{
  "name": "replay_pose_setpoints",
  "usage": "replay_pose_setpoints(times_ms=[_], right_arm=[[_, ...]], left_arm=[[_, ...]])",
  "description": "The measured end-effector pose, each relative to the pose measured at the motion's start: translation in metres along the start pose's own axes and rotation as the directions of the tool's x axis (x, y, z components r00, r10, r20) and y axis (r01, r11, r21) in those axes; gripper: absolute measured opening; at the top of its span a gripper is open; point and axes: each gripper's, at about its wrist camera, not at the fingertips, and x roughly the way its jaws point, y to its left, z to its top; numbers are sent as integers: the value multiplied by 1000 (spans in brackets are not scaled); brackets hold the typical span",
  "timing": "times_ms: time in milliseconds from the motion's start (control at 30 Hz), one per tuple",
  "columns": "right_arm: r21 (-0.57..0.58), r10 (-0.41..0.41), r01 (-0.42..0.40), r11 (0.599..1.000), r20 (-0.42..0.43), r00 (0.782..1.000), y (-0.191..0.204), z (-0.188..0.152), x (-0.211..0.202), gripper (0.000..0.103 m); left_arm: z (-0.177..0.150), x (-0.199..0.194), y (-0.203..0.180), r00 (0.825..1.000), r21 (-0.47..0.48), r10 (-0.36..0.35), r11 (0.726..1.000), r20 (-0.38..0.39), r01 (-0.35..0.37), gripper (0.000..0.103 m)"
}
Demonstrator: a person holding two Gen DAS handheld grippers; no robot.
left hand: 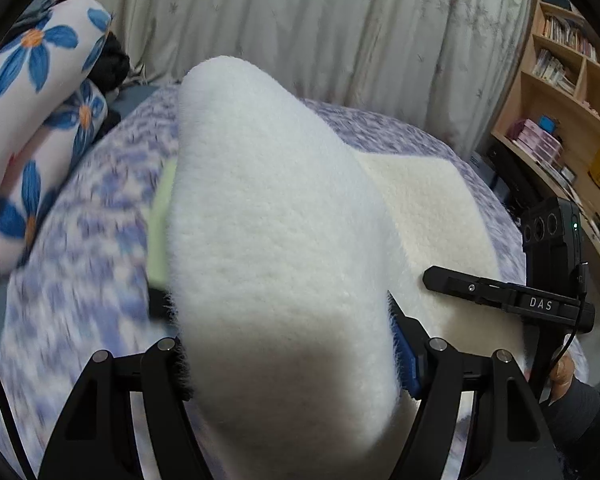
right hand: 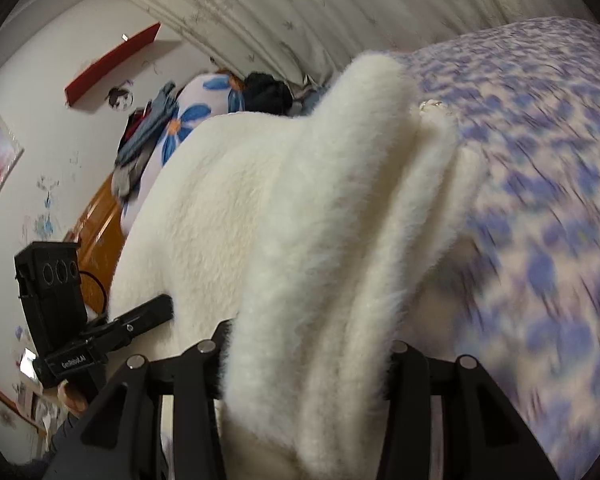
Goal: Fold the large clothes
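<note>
Garment: white fleecy garment (left hand: 276, 216) bunched between the jaws of both tools, rising up and ahead of each; a flat part (left hand: 432, 208) spread on the bed ahead-right of the left tool.
Left gripper (left hand: 288, 344): closed on a thick fold of the garment, fingers almost buried in the pile.
Right gripper (right hand: 304, 344): clamped on several stacked ridges of the same garment.
Bedspread (left hand: 80, 248): blue-and-white patterned, under the garment, blurred; right of the right tool, left of the left.
Green strip (left hand: 160, 216): just left of the held fold.
Floral bedding (left hand: 32, 92): rolled, far left ahead.
Curtain (left hand: 320, 20): pale, pleated, straight ahead.
Bookshelf (left hand: 568, 92): wooden, far right.
</note>
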Motion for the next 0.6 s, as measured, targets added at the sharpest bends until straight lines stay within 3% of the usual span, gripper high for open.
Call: replay_pose_setpoints(times_ms=[200,400,433,467,500,600], right_arm=[[11,-22,22,1000,38,999,-37,65,91,43],[126,-58,61,990,-29,998,-112,78,183,46],[159,-40,44,986,-29,999,-120,76,185,55],[183,-28,34,982,-36,999,-126,75,186,60],[168,-26,32,985,-40,999,-124,74,184,62],[61,-110,114,992,-66,992,-108,73,175,68]], left_arm=[[62,90,70,1000,18,20,1000,5,-20,71],[64,196,143,993,-32,64,997,-100,-68,76],[59,202,156,995,-63,35,997,-91,-41,80],[56,202,162,997,-76,31,996,-73,-36,89],[53,201,163,997,-68,37,997,-61,-41,92],[51,195,158,997,-27,73,997,-39,-74,92]])
